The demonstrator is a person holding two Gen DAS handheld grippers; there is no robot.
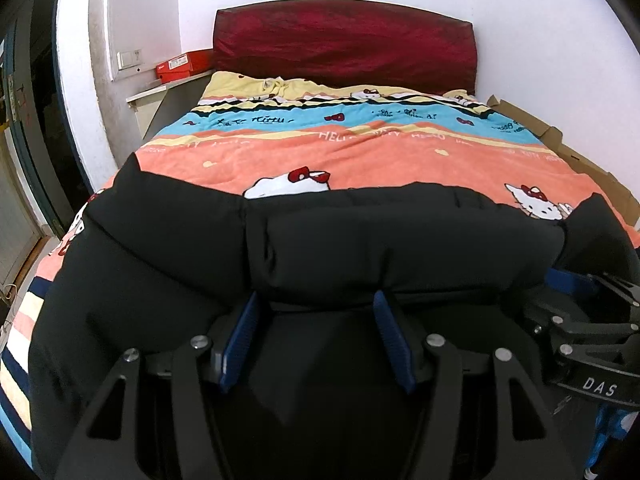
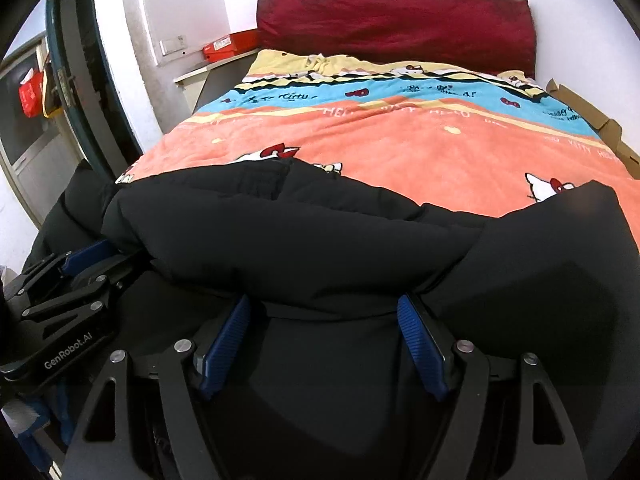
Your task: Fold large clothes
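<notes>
A: Black padded jacket (image 1: 360,236) lies on the bed (image 1: 380,152), bulky, soft, probably light.
B: Left gripper (image 1: 316,312) and right gripper (image 2: 324,312) (jaws wide) hold its thick folded edge; grip there.

Black tool (image 1: 316,300), ribbed blue pads (image 1: 240,336), silver screws (image 1: 199,341)

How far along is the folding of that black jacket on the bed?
Done: the black jacket lies on the bedspread with one roll doubled over. In hand: the left gripper and right gripper each have that folded edge between their fingers; whether they clamp it is unclear. Remaining: the sides lie spread wide, no compact bundle yet.
</notes>
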